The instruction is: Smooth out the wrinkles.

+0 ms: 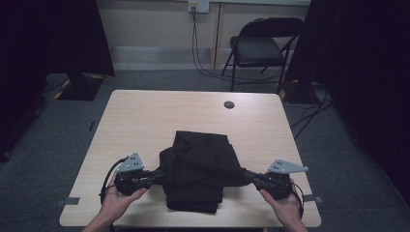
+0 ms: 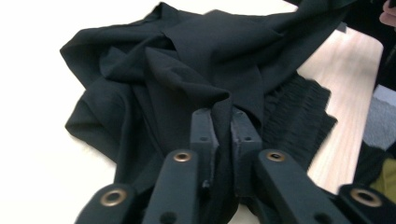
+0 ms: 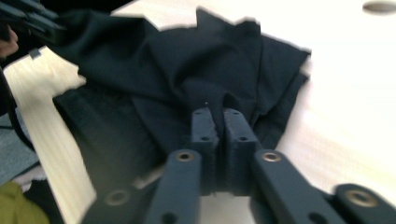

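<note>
A crumpled black garment (image 1: 200, 164) lies on the near half of the wooden table (image 1: 145, 116), its folded lower part reaching toward the front edge. My left gripper (image 1: 159, 174) meets its left side and my right gripper (image 1: 245, 173) its right side, each held low by a hand. In the left gripper view the jaws of the left gripper (image 2: 219, 114) pinch a raised fold of the garment (image 2: 163, 70); a ribbed band (image 2: 299, 112) lies beyond. In the right gripper view the right gripper (image 3: 215, 112) likewise clamps a ridge of the garment (image 3: 187, 60).
A round cable hole (image 1: 229, 104) sits in the tabletop at the far middle. A dark folding chair (image 1: 258, 46) stands behind the table on the grey carpet, with cables trailing near it. Bare tabletop stretches along the far side and the left.
</note>
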